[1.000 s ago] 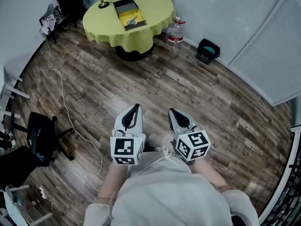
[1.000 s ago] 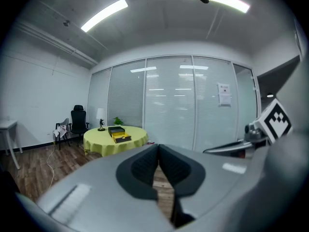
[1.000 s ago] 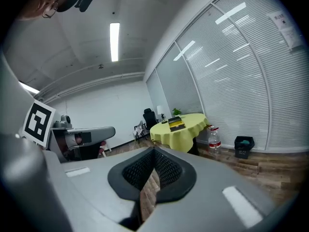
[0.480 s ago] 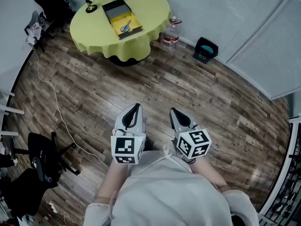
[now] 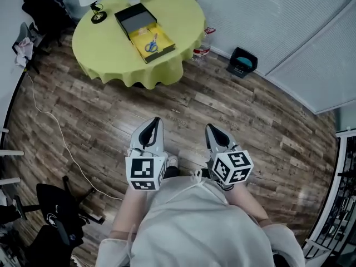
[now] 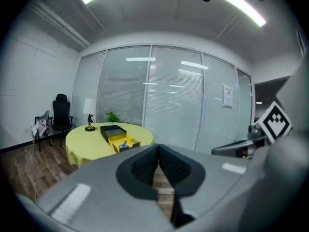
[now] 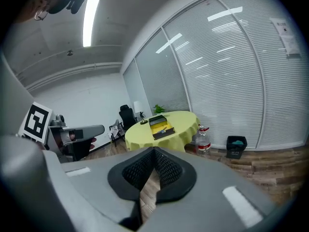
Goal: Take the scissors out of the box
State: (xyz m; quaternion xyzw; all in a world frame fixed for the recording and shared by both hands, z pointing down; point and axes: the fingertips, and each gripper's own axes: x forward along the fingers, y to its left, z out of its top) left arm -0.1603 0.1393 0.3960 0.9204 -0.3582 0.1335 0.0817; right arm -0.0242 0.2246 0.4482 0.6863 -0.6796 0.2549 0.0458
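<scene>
The approach was judged to be the step in hand: the left gripper (image 5: 156, 120) and right gripper (image 5: 209, 127) were held low over the floor (image 5: 250, 121), well apart from the table (image 5: 105, 43). Both pairs of jaws were seen pressed together, with nothing between them. The scissors (image 5: 152, 43) lay in the yellow half of the open box (image 5: 142, 36) on the table. Next, the table would need to be reached and one pair of jaws opened over the scissors.

Head camera overhead, 2 gripper cameras low, common distant table (image 5: 105, 43)
</scene>
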